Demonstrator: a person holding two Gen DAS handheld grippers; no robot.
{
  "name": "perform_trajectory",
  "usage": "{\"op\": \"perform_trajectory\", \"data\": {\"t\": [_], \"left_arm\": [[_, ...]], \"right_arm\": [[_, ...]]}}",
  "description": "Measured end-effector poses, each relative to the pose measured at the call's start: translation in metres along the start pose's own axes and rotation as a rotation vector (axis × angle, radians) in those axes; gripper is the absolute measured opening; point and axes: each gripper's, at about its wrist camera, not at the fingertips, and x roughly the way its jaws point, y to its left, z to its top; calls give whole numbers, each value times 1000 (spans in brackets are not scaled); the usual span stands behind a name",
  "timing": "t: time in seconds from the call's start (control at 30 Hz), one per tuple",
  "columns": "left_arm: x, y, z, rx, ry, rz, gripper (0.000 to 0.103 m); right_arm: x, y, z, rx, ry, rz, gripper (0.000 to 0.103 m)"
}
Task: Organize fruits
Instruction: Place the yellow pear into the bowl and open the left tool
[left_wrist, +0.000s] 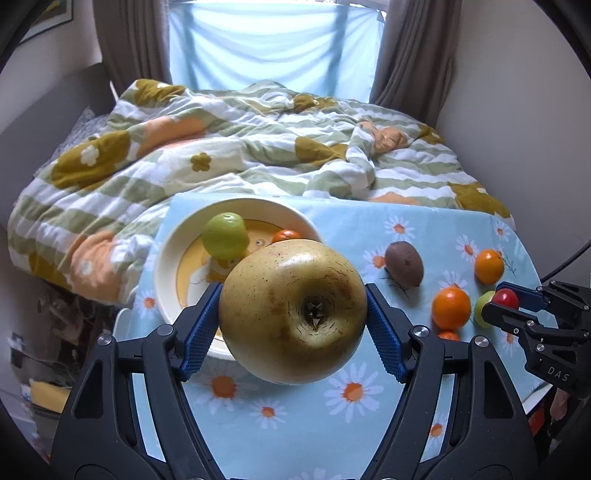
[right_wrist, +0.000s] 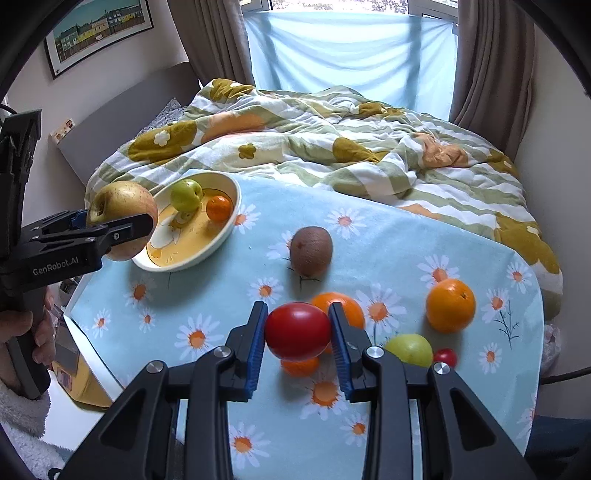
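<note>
bowl (right_wrist: 231, 218) left on table (right_wrist: 369, 236); kiwi (right_wrist: 310, 251) right | bed (right_wrist: 332, 147) behind

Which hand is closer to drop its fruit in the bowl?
Left. The left gripper holds the big apple at the bowl rim. The right gripper holds its red tomato farther away, among the loose fruit.

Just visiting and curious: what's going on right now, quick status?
Left gripper shut on big apple, near the bowl. Right gripper shut on tomato, above the table. Kiwi between tomato and bowl.
</note>
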Motion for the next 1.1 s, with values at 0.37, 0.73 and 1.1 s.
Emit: {"op": "perform_trajectory", "data": {"t": [0.37, 0.73, 1.1], "left_arm": [[46, 78, 22, 71, 69, -51, 81], [100, 93, 17, 221, 154, -101, 81], [101, 92, 26, 255, 101, -139, 103]], "right_arm": [[54, 67, 47, 80, 27, 22, 31], [95, 95, 65, 155, 61, -36, 31], [96, 91, 63, 217, 64, -94, 31]]}}
